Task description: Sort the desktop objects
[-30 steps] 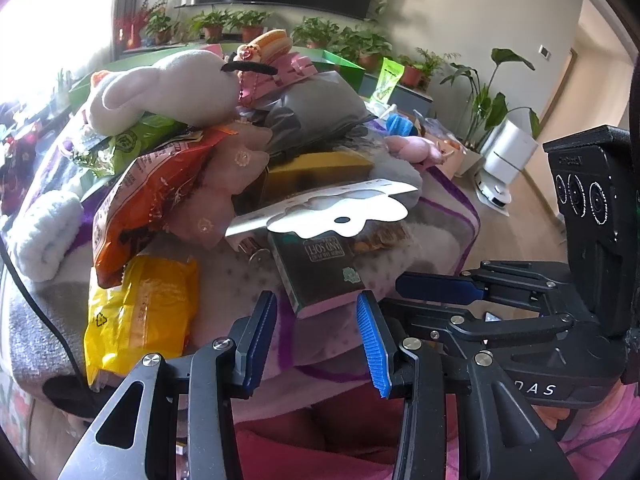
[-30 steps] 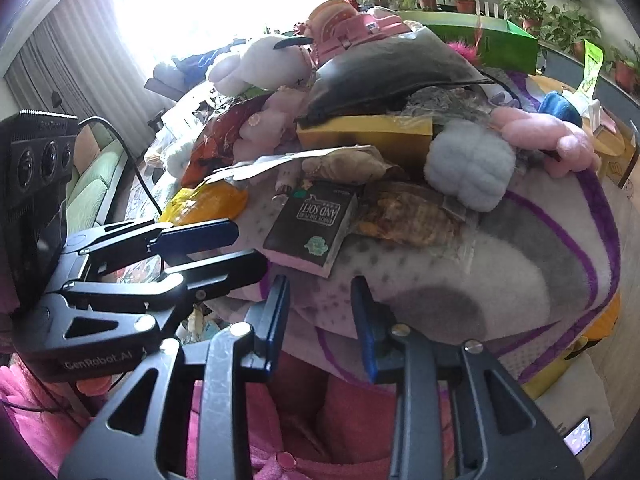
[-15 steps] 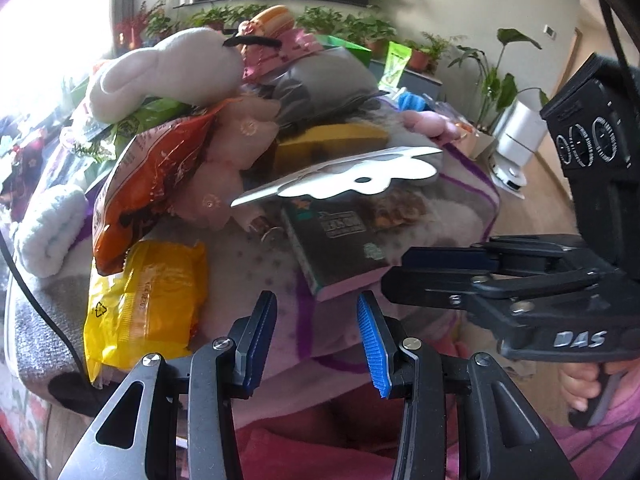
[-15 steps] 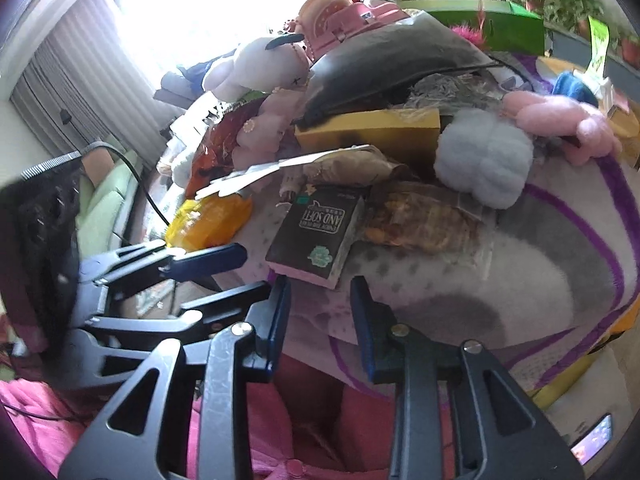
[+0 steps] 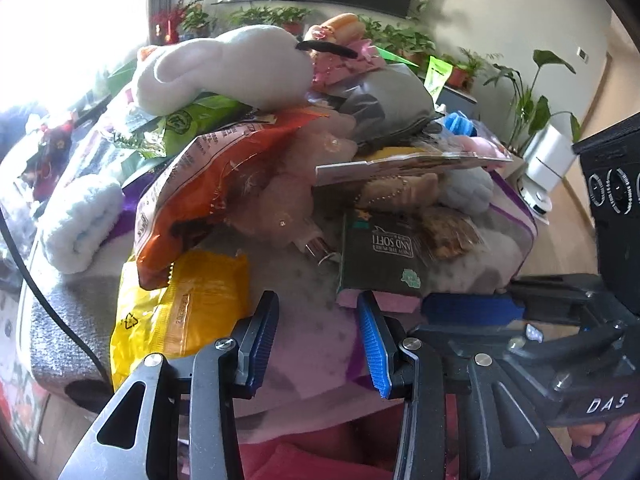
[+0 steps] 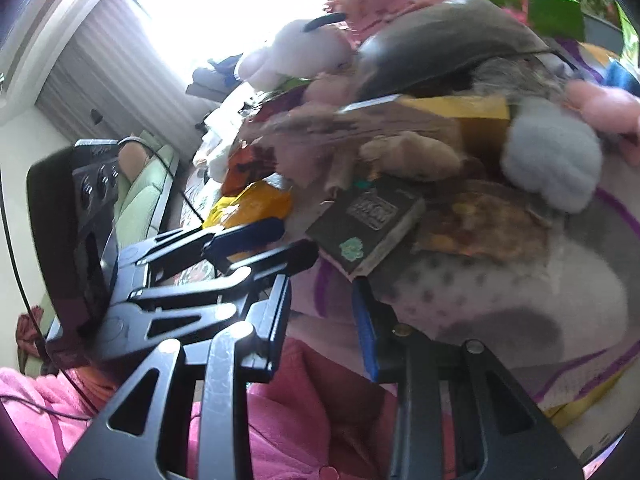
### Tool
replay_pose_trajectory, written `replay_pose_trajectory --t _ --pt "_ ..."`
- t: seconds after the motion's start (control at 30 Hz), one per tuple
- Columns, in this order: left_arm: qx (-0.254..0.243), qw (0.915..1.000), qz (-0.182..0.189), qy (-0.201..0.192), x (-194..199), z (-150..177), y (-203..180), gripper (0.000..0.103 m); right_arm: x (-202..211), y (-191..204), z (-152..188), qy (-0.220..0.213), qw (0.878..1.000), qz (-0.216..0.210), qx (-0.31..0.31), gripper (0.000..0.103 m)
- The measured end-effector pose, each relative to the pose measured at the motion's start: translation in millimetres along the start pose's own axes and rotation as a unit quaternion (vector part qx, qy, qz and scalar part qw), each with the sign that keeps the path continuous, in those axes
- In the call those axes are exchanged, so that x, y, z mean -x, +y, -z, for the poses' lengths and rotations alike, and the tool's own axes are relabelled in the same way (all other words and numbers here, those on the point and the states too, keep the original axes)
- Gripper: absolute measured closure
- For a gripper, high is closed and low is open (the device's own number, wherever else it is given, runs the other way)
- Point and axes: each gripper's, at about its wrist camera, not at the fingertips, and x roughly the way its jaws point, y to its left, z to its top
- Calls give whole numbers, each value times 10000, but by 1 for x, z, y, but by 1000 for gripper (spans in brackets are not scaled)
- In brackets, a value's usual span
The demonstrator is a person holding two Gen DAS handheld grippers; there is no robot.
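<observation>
A heap of desktop objects lies on a blanket-covered table [image 5: 304, 280]. At its near edge is a dark green tissue pack [image 5: 380, 256], with a yellow snack bag [image 5: 180, 312] and an orange snack bag [image 5: 216, 188] to the left. A white plush rabbit [image 5: 224, 68] tops the heap. My left gripper [image 5: 318, 336] is open, just short of the table edge between the yellow bag and the pack, with nothing between its fingers. In the blurred right wrist view, my right gripper [image 6: 322, 312] is open and holds nothing. Its right fingertip is just below the corner of the tissue pack [image 6: 364, 220].
A rolled white towel [image 5: 80, 224], a pink plush [image 5: 288, 204], a grey pouch [image 5: 388, 100], a flat card [image 5: 408, 162] and a grey pompom [image 6: 552, 160] crowd the pile. A black cable [image 5: 40, 292] hangs at the left edge. Pink clothing [image 6: 280, 420] lies below the grippers.
My left gripper has sunk and come nearer the table edge. The right gripper has tilted toward the tissue pack, and its view is now blurred. Neither gripper has taken hold of anything.
</observation>
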Motion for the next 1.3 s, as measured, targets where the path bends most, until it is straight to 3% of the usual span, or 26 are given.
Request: replay_pose_trajectory --t 0.2,0.43,0.7,0.87,1.13,1.3 --pt "-85 10000 -29 14 -3 1 -5 61 13 -14 -25 -313 9981 518 83 71" --pt "-126 9997 172 113 5 8 -11 61 -1 -22 -52 -174 9968 590 514 71" --pt "-236 9945 917 456 2 14 -30 61 -11 -35 -59 301 9951 444 826 69" --pt "84 9929 1119 400 -1 5 -26 61 -13 -37 -62 423 9943 431 881 69" --pt "682 9919 937 520 -13 -4 -5 61 -18 -48 -68 580 9968 402 364 63" --pt "765 9928 804 450 -5 -3 3 61 -15 -40 -65 708 9955 396 499 64"
